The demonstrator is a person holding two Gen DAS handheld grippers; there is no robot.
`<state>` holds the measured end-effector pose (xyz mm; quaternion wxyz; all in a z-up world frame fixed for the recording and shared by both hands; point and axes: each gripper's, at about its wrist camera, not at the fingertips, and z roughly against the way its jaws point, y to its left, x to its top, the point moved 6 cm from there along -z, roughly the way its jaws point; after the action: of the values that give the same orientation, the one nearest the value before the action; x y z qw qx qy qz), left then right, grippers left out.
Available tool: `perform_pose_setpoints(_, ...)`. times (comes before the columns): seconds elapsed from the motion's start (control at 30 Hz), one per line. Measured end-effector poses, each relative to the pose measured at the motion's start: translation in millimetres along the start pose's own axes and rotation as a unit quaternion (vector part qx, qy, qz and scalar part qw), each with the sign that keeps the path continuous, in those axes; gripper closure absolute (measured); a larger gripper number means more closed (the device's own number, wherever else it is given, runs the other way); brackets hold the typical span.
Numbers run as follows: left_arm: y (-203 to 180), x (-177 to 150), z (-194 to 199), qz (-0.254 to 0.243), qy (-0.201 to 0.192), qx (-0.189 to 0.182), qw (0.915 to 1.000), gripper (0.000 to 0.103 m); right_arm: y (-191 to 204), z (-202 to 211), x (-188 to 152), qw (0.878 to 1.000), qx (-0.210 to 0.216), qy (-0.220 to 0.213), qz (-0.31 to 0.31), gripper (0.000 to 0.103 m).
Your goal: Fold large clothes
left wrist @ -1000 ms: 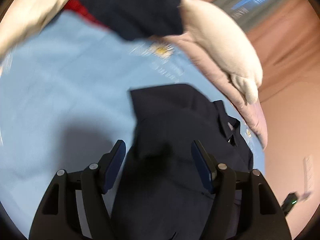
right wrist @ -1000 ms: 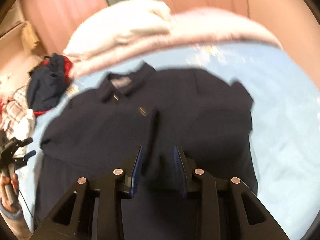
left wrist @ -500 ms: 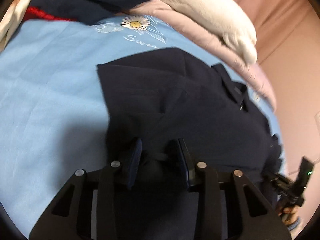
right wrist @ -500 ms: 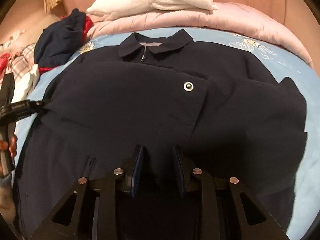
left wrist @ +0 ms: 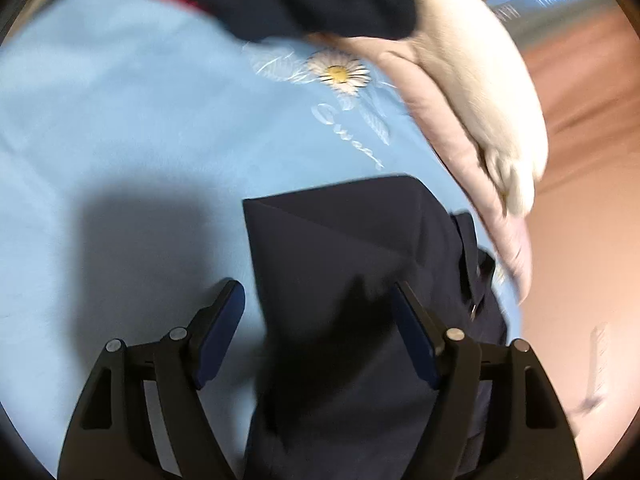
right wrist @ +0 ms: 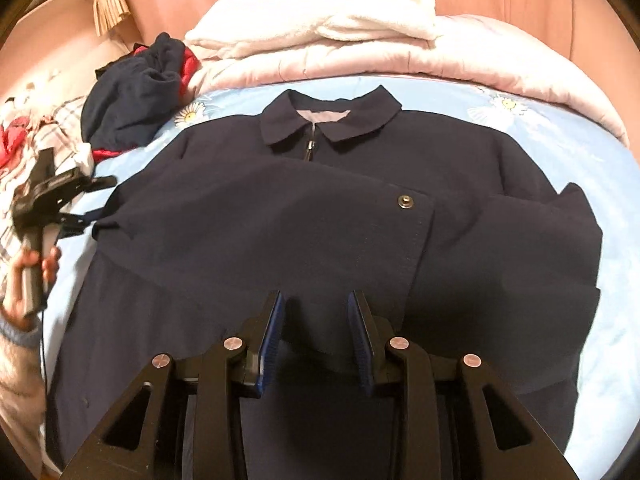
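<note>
Navy jacket (right wrist: 320, 216) lies flat on blue sheet (left wrist: 120, 120) — clothes pile (right wrist: 136, 96) and white towel (right wrist: 320, 12) beside it; left gripper (left wrist: 316, 320) spread wide, right gripper (right wrist: 316, 312) parted, both holding nothing.

Left hand-held gripper (left wrist: 316, 312) jaws wide apart; right hand-held gripper (right wrist: 316, 316) partly open, nothing gripped.

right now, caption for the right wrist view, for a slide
Open right gripper over a navy jacket, sleeves folded in, on a blue sheet.
</note>
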<state>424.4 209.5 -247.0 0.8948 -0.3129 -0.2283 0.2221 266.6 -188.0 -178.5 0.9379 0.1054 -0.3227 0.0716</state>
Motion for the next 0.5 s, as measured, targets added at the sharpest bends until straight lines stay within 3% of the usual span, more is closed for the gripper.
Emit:
perform_pose_setpoints(0.07,2.6,9.5,-3.8,0.030,-0.004,-0.033,0.9990,0.033,0.0,1.9,1.1,1.000,0.000,-0.003,-0.001,0.071)
perform_pose_setpoints(0.1,2.5,13.0,-3.4,0.041,-0.004,-0.046,0.9981,0.048,-0.1,1.0,2.6,1.000,0.002,-0.004,-0.002,0.071)
perform_pose_setpoints(0.13,4.0,16.1,-5.0,0.054,-0.002,-0.057,0.9969,0.074,-2.6,2.5,1.2,1.000,0.001,-0.003,-0.002,0.071)
perform_pose_setpoints(0.2,6.1,19.6,-10.9,0.063,0.009,-0.057,0.9963,0.095,-3.1,1.4,-0.2,1.000,-0.005,-0.004,0.000,0.071)
perform_pose_setpoints(0.33,-3.9,24.6,-7.2,0.036,-0.011,-0.039,0.9986,0.094,-7.4,-0.2,-5.8,1.000,-0.006,-0.002,-0.008,0.071)
perform_pose_setpoints(0.47,-19.1,48.3,22.0,-0.025,-0.107,-0.008,0.9939,0.096,-15.3,-5.4,-9.1,0.999,-0.032,0.002,-0.014,0.071)
perform_pose_setpoints(0.5,-21.8,57.4,28.6,-0.037,-0.127,-0.001,0.9913,0.101,-16.5,-6.7,-10.1,0.999,-0.037,0.006,-0.015,0.071)
